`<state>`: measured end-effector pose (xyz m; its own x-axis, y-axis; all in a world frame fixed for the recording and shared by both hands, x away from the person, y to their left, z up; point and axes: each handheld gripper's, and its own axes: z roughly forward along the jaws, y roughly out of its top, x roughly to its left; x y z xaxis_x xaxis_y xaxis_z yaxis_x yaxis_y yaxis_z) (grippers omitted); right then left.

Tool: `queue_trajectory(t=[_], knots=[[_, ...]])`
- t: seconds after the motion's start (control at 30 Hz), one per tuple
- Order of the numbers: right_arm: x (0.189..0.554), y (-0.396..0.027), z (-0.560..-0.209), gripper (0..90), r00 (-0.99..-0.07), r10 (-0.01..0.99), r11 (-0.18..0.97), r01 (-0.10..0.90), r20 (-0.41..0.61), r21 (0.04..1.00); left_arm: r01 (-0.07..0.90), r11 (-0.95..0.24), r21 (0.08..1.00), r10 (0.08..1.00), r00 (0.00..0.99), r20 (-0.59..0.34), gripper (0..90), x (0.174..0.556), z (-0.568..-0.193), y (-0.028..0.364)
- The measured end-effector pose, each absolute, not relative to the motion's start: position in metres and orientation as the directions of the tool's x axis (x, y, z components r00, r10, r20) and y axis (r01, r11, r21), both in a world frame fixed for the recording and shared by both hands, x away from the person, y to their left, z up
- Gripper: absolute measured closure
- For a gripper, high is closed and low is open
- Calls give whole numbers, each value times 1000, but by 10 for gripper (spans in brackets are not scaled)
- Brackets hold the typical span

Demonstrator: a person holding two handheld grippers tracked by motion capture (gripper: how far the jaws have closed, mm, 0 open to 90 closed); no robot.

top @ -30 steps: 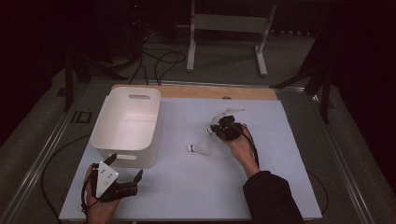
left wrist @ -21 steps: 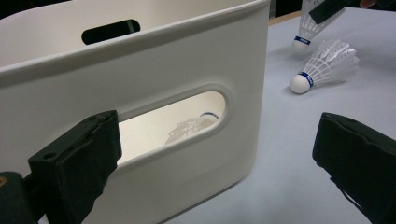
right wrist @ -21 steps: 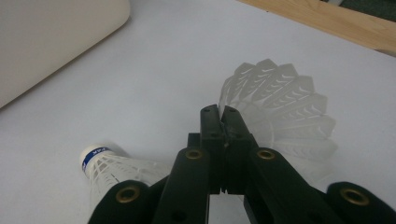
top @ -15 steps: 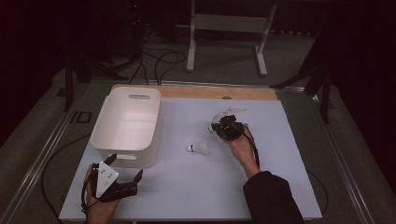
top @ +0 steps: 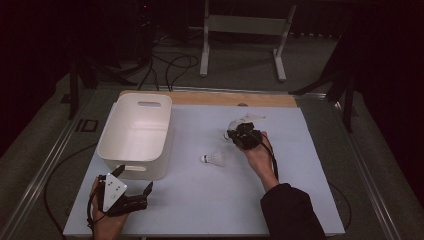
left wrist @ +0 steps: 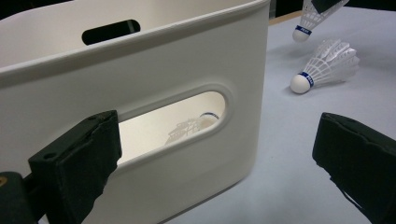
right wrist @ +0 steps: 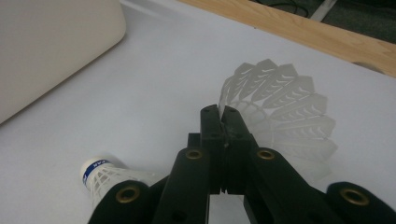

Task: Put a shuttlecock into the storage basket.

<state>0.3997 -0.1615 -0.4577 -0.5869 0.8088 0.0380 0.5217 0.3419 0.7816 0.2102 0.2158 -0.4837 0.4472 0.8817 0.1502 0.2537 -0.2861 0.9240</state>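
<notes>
Right gripper (right wrist: 223, 113): jaws pinched on the feather skirt of a shuttlecock (right wrist: 285, 105), just above the counter (top: 210, 200).
Second shuttlecock (top: 214, 159): lying on the counter, near the right gripper.
Left gripper (top: 134, 186): jaws apart, holding nothing, just beside the white bin (top: 135, 135).
Third shuttlecock (left wrist: 191, 128): inside the bin.

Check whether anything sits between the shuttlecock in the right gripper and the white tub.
Nothing visible blocks it. The right gripper is shut on a white feathered shuttlecock; bare pale-blue mat lies between it and the white plastic tub. A second shuttlecock lies nearer the person, off that line.
</notes>
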Motion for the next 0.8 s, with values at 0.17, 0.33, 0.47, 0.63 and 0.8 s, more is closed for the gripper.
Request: queue_trajectory(t=[0.17, 0.33, 0.47, 0.63, 0.8], knots=[[399, -160, -455, 898, -586, 809, 338, 516, 37, 787, 254, -286, 924, 882, 446, 150, 17, 210, -484, 216], [398, -159, -452, 898, -589, 808, 341, 509, 30, 790, 254, -286, 924, 882, 447, 150, 17, 210, -484, 216], [397, -159, -451, 898, -589, 808, 339, 506, 30, 793, 254, -286, 924, 882, 447, 150, 17, 210, -484, 216], [396, -159, -449, 899, -582, 812, 332, 503, 29, 798, 253, -286, 924, 882, 447, 150, 17, 210, -484, 216], [396, -160, -447, 899, -580, 814, 328, 500, 28, 801, 254, -287, 923, 881, 448, 151, 18, 210, -484, 215]])
